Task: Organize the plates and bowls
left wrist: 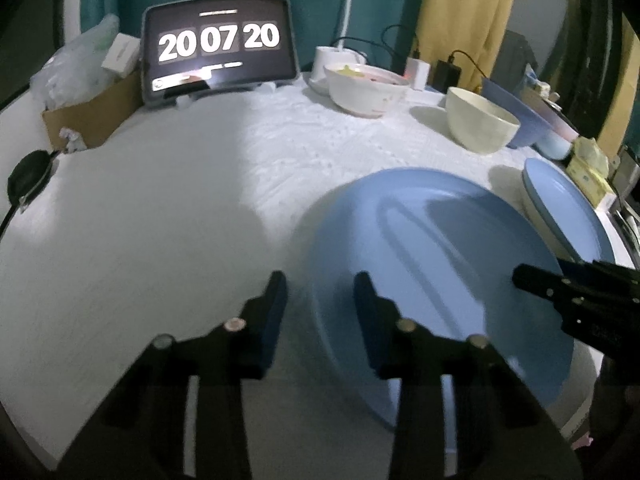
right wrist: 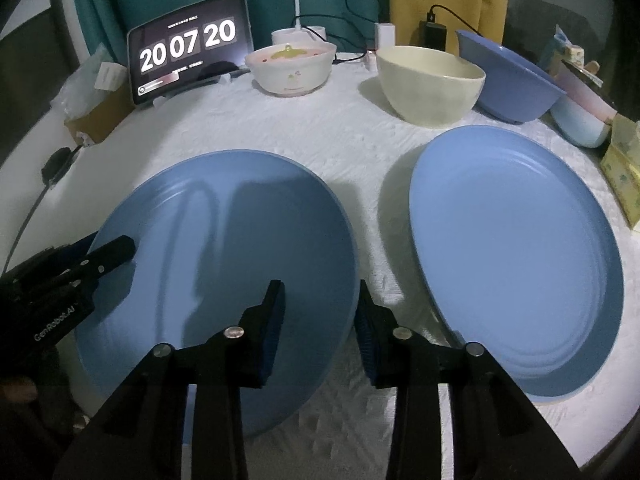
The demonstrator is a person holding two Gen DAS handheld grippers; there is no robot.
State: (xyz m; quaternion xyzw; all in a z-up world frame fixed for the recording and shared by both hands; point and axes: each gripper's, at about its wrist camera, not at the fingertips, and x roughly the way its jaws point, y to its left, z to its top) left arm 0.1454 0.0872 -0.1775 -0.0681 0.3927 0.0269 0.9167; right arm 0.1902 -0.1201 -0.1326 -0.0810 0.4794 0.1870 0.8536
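The round, shallow blue plate lies flat on the white surface between both tongs: left tongs straddle its left rim, right tongs straddle its right rim, both spread, neither pinching yet.

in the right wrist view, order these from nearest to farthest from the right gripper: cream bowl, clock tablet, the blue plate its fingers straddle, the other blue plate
1. Blue plate whose rim lies between the right gripper fingers, to the left.
2. Other blue plate, just right.
3. Cream bowl, farther back, right of centre.
4. Clock tablet, at the table's back left.
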